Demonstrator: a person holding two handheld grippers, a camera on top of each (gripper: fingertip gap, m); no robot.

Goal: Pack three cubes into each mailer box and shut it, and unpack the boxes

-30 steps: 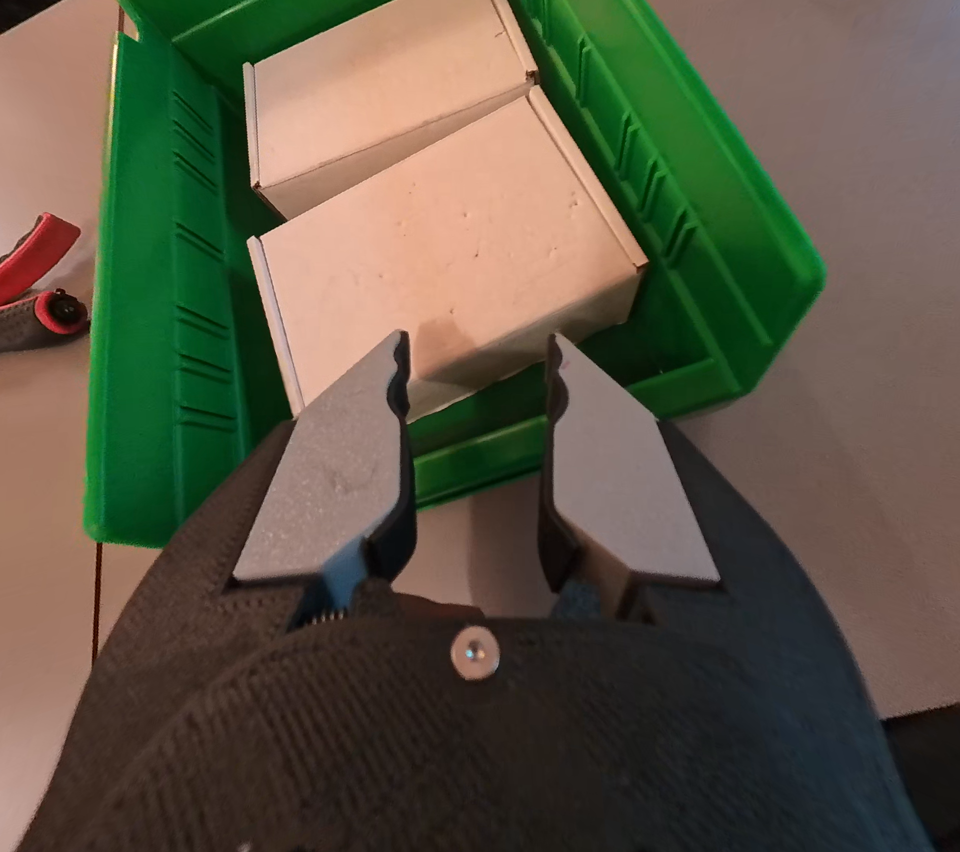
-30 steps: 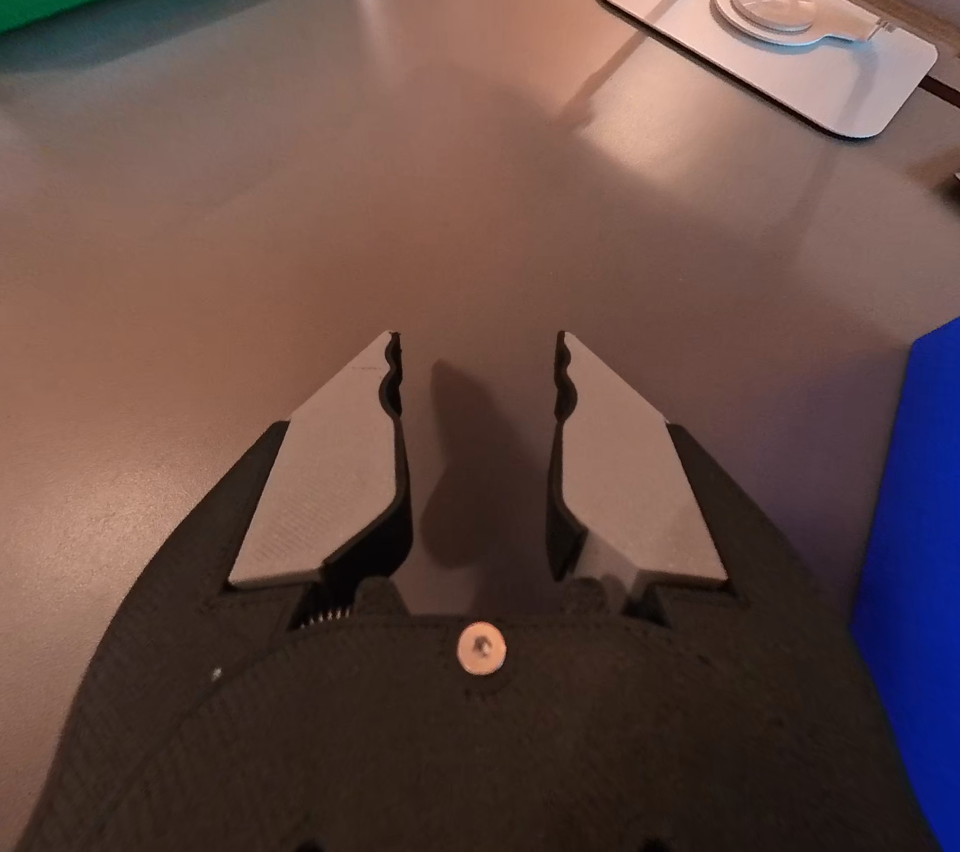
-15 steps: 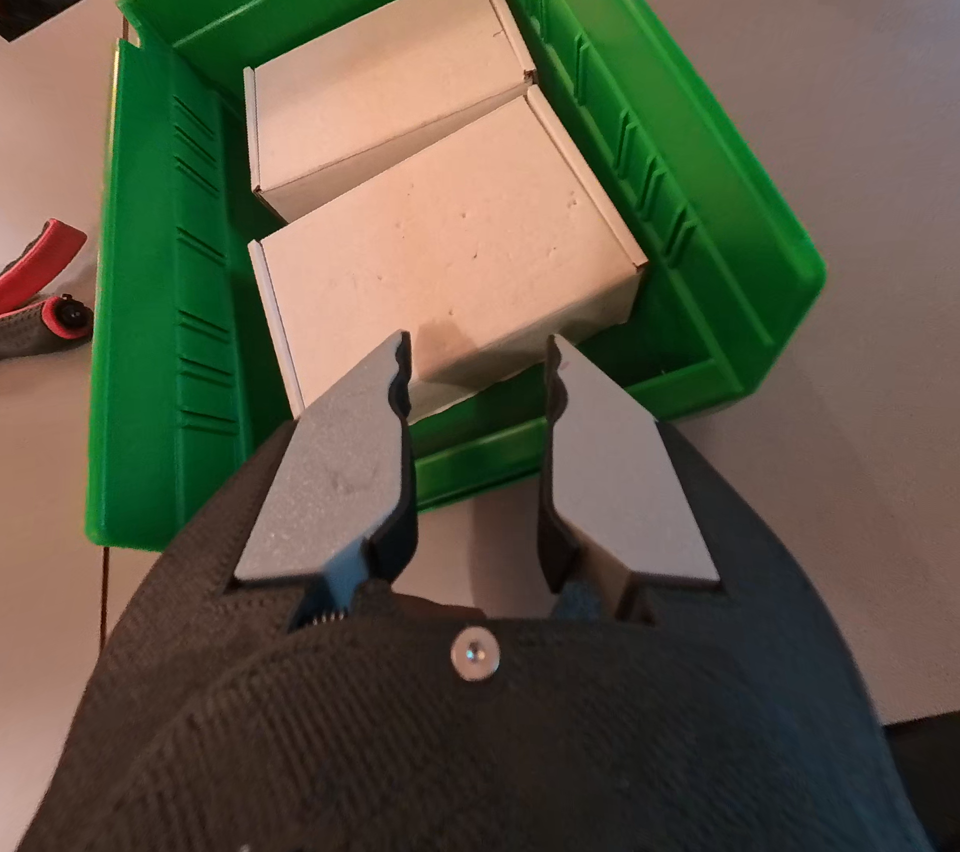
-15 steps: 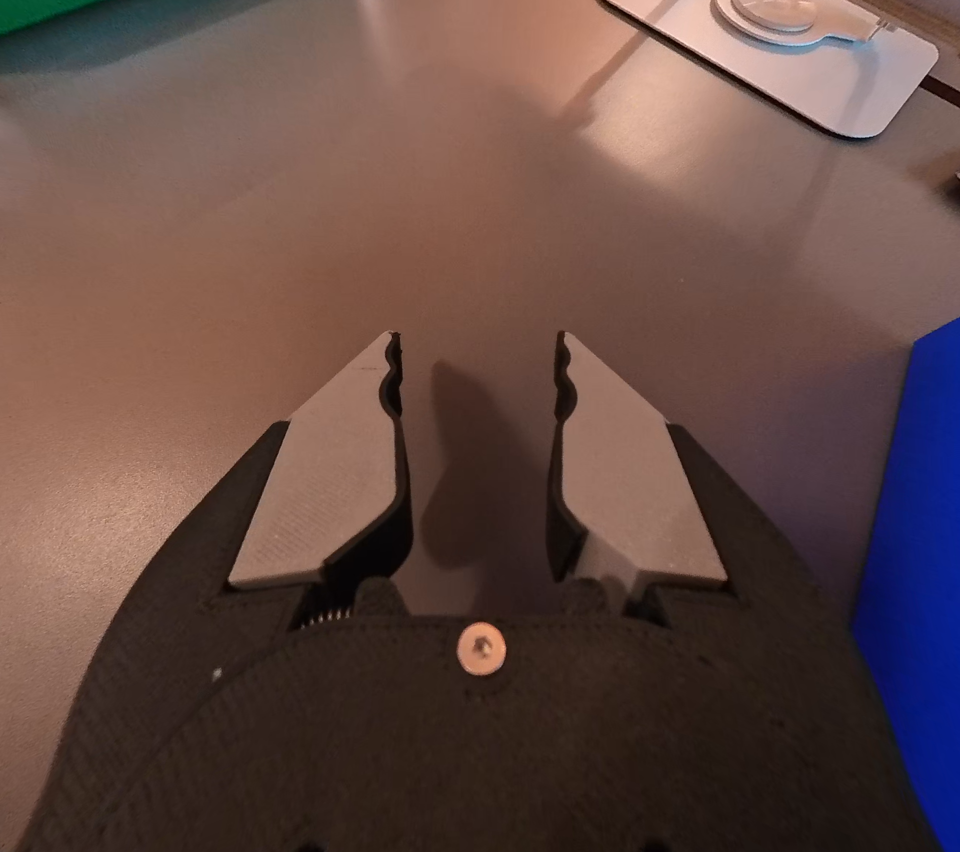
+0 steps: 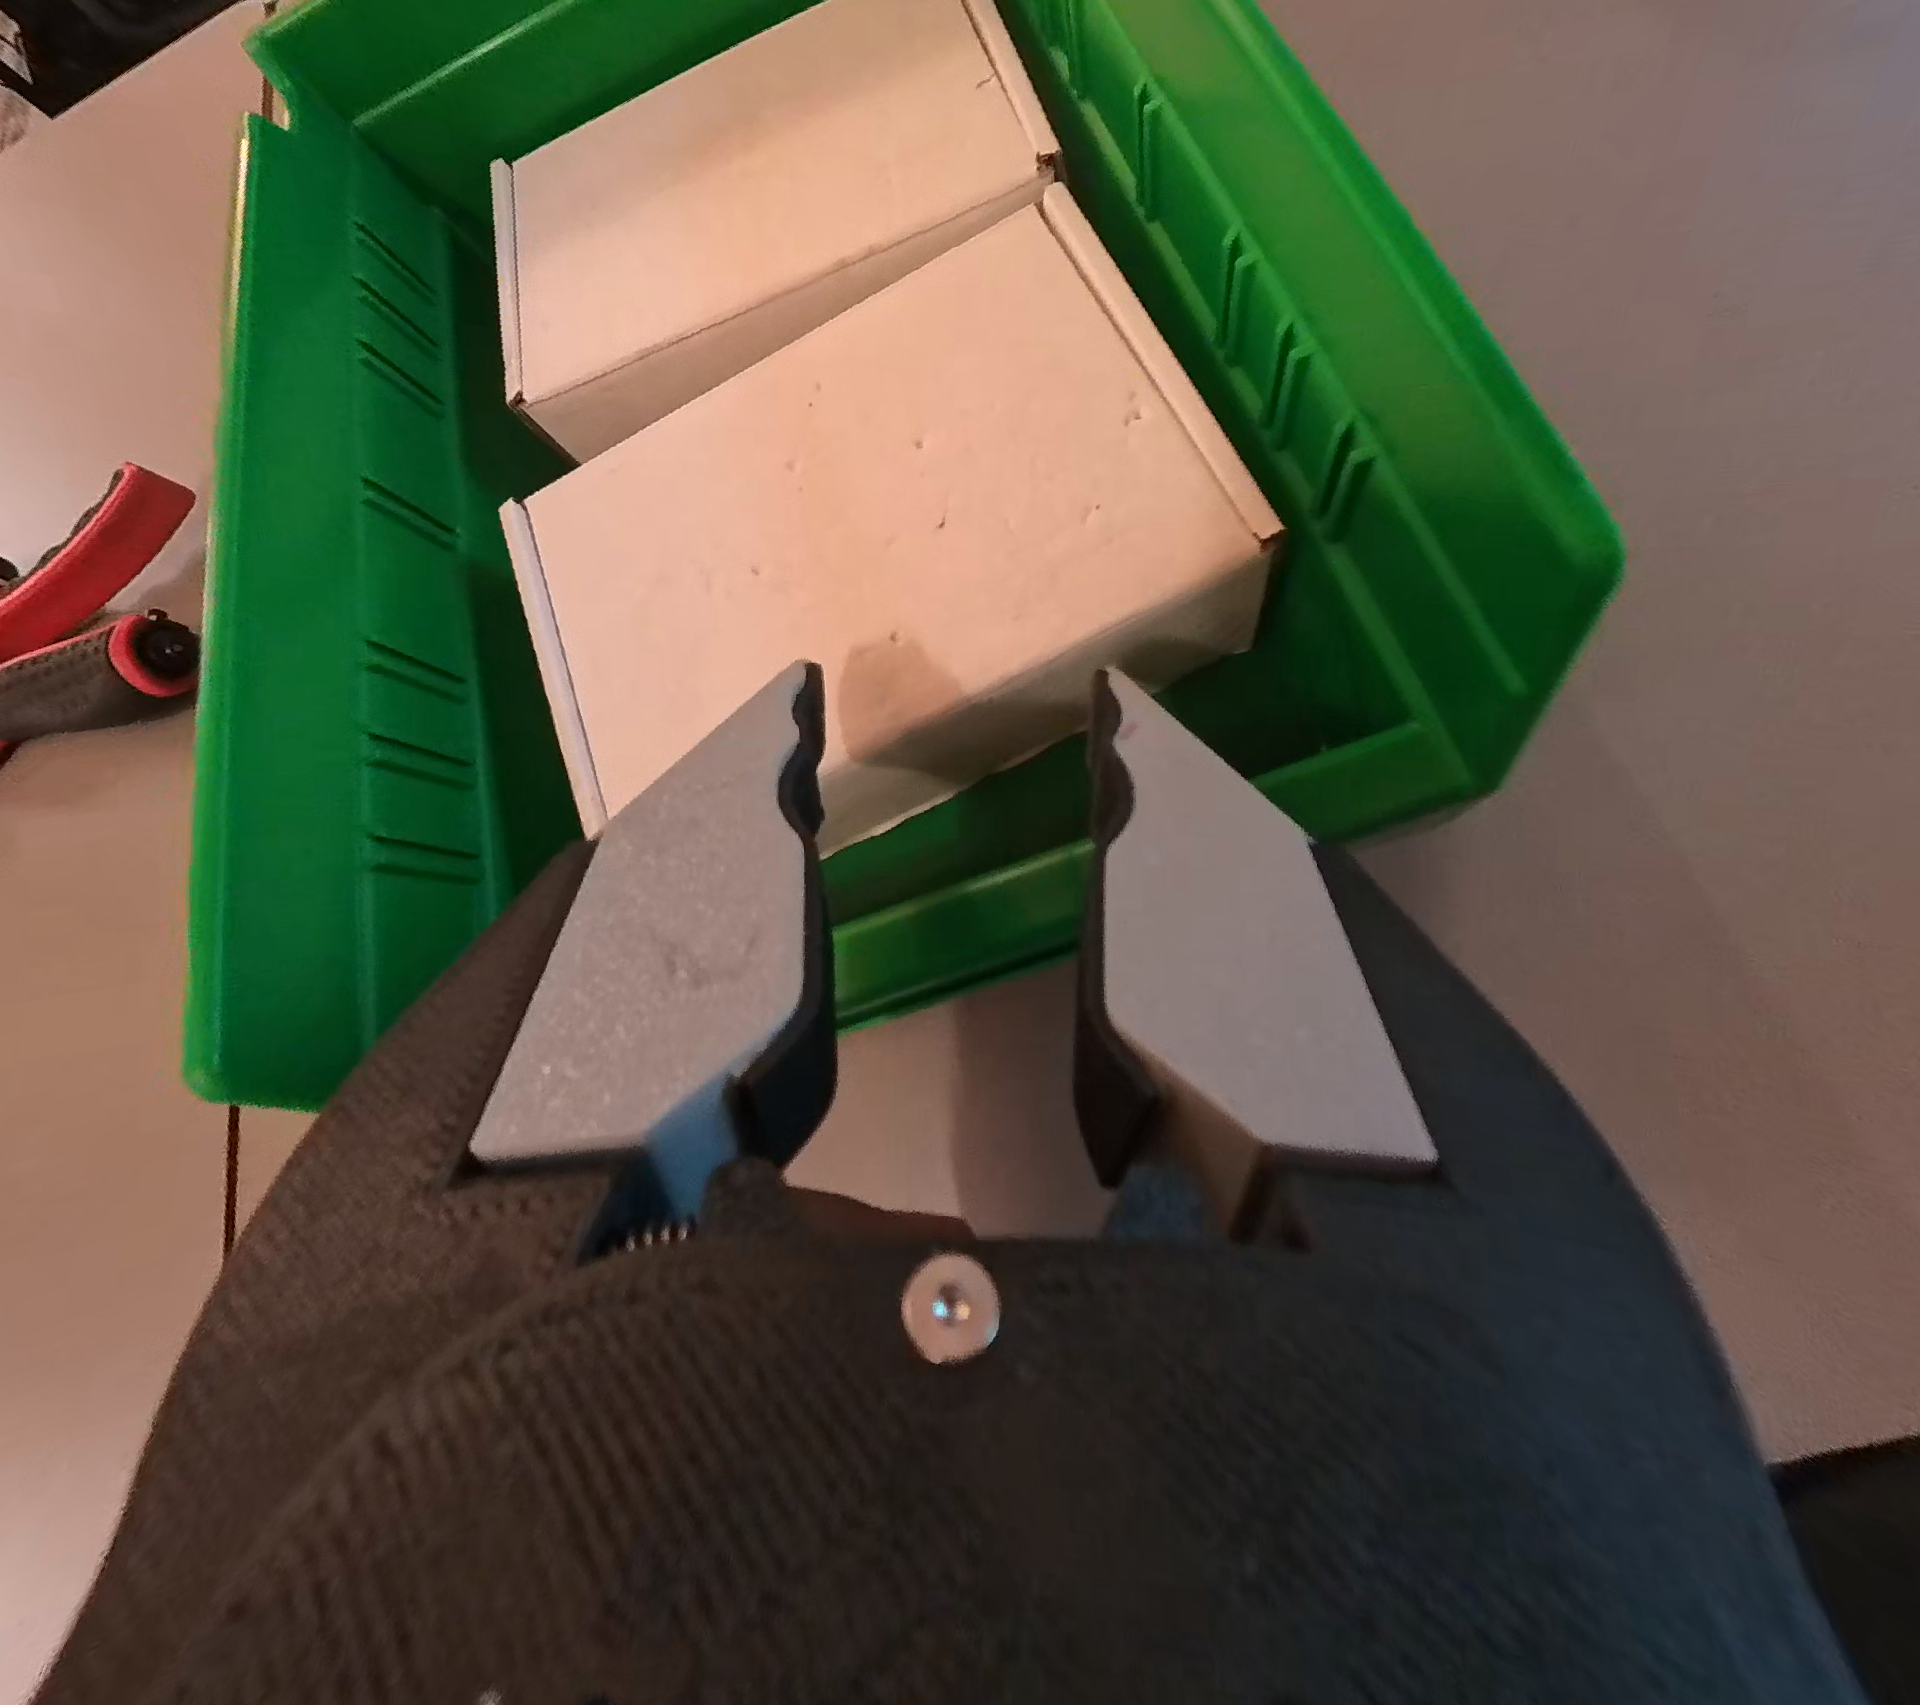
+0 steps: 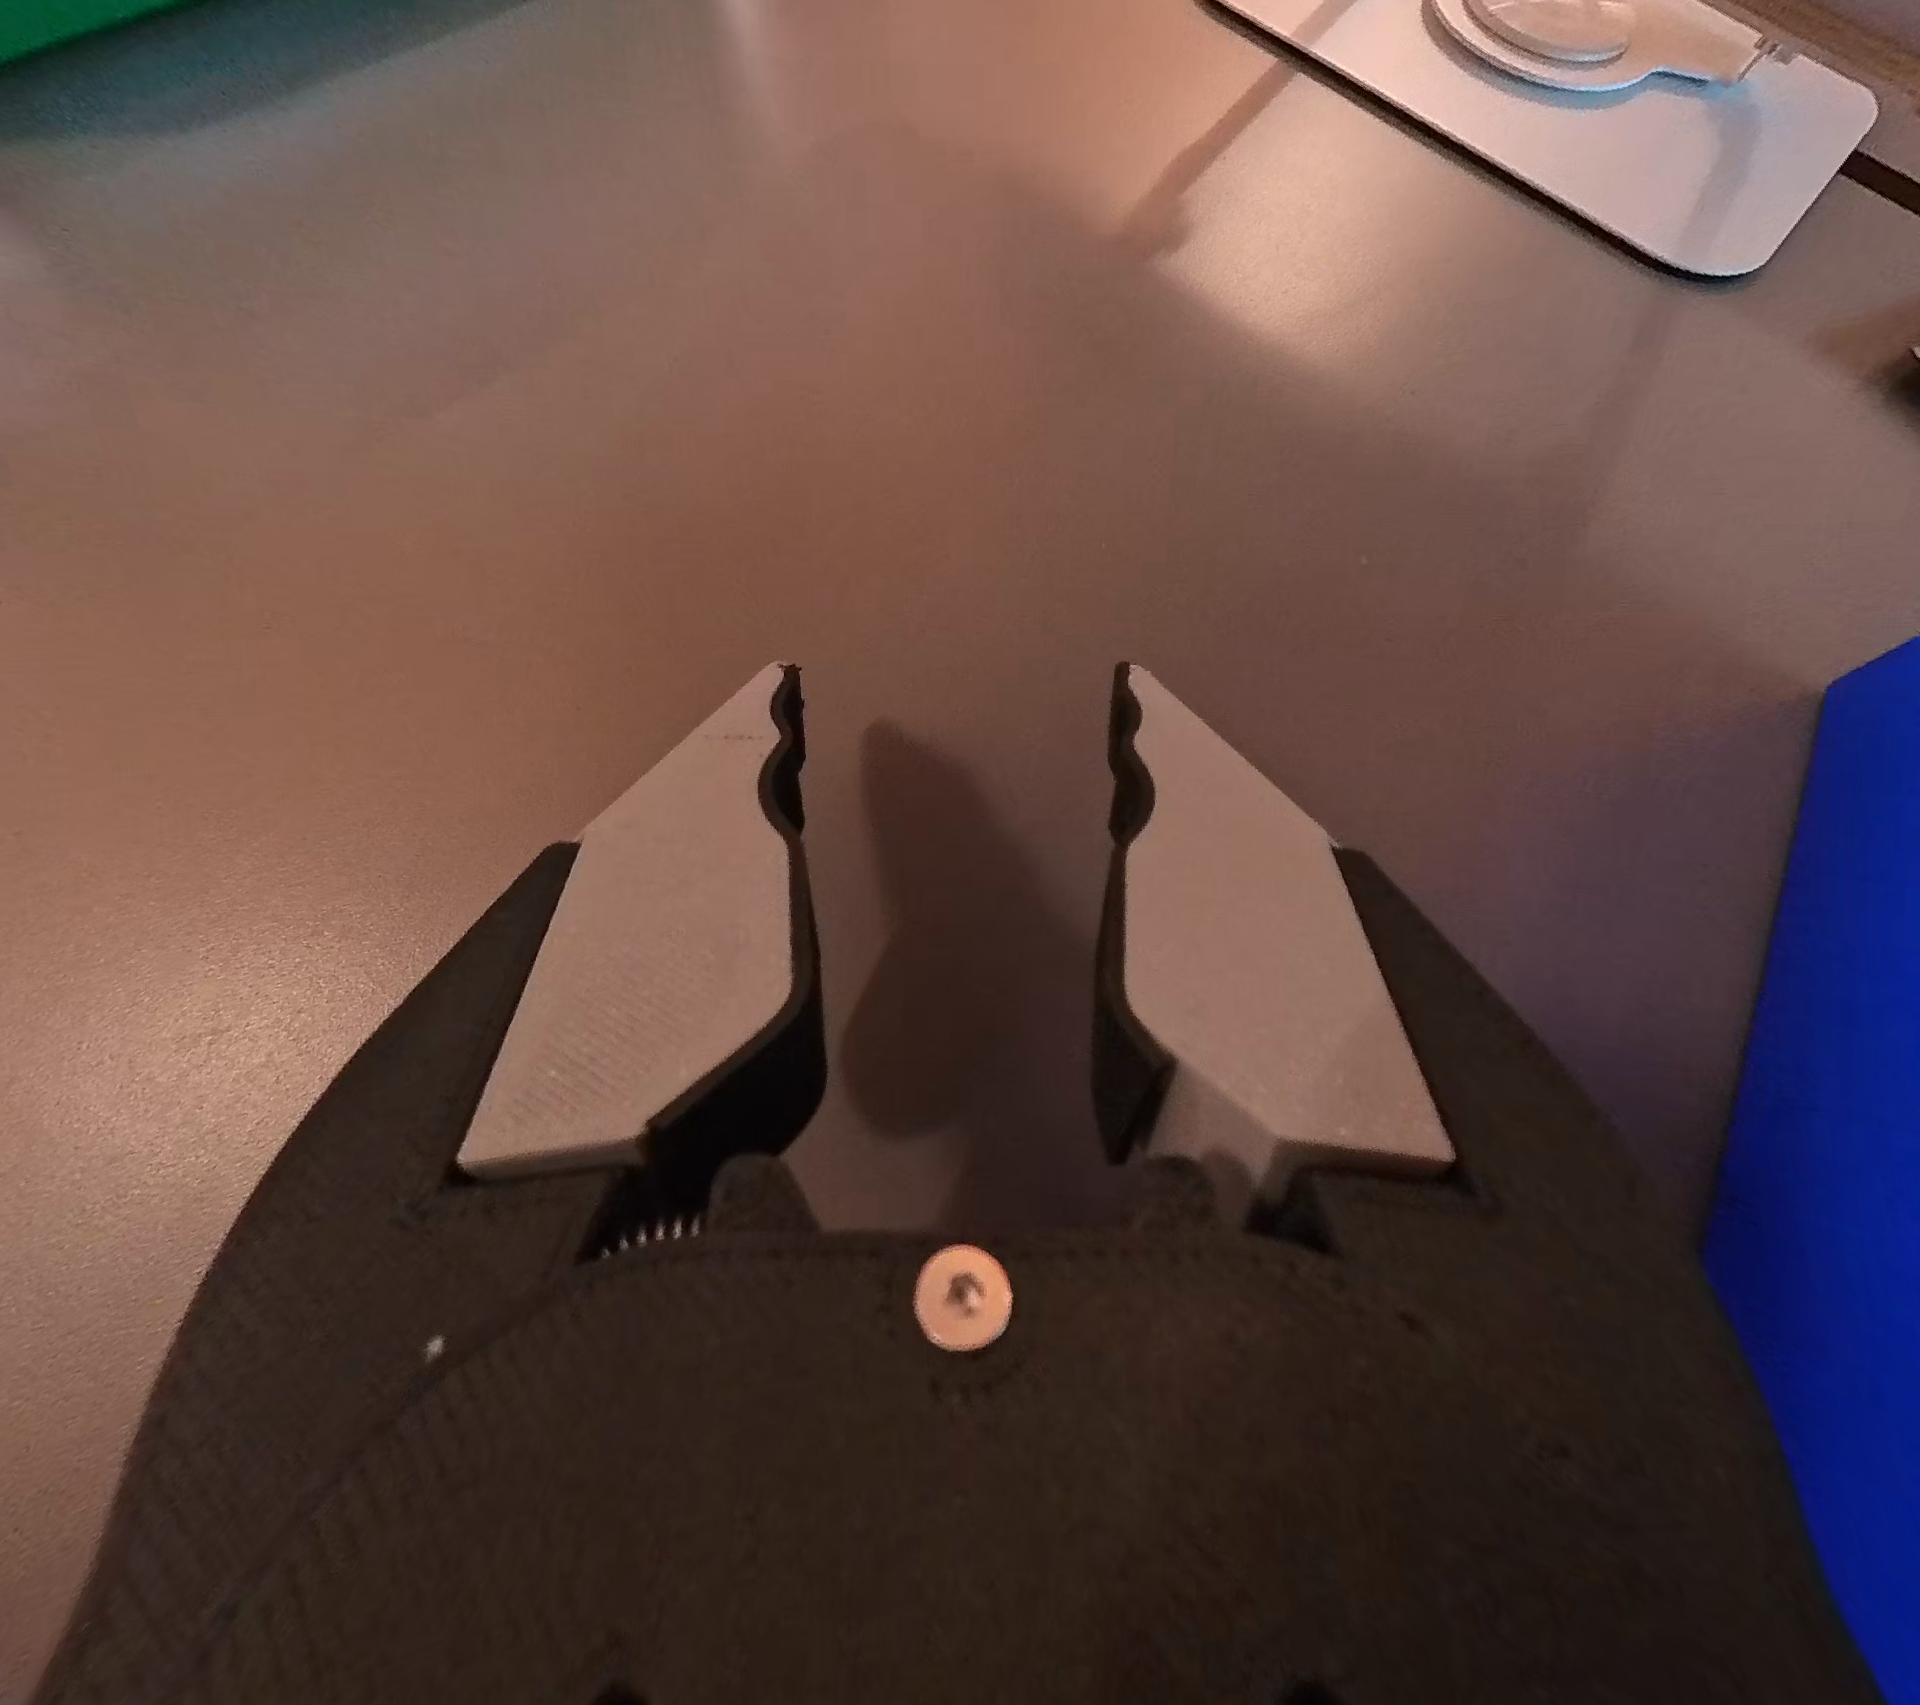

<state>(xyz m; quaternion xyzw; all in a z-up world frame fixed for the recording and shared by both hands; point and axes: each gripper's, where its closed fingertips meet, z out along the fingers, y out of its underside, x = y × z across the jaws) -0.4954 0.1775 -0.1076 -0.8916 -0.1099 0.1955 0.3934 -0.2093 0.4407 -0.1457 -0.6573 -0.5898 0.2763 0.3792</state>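
Green bin [image 5: 343, 616]: open-topped plastic tray on the pale desk [image 5: 1662, 201], holding two closed white mailer boxes side by side. Near mailer box [image 5: 883, 533]: lid shut, lying flat, touching the far mailer box [image 5: 758, 201], which leans slightly against it. Left gripper [image 5: 956, 699]: hovers over the bin's near wall, fingers [image 5: 675, 907] spread apart, gripping nothing. Red-and-grey handled tool [image 5: 83, 606]: on the desk left of the bin. Right gripper [image 6: 956, 679]: fingers parted, empty, above bare desk. Blue object [image 6: 1829, 1136]: at the right edge. Flat silver stand base [image 6: 1558, 128]: far right. No cubes visible.
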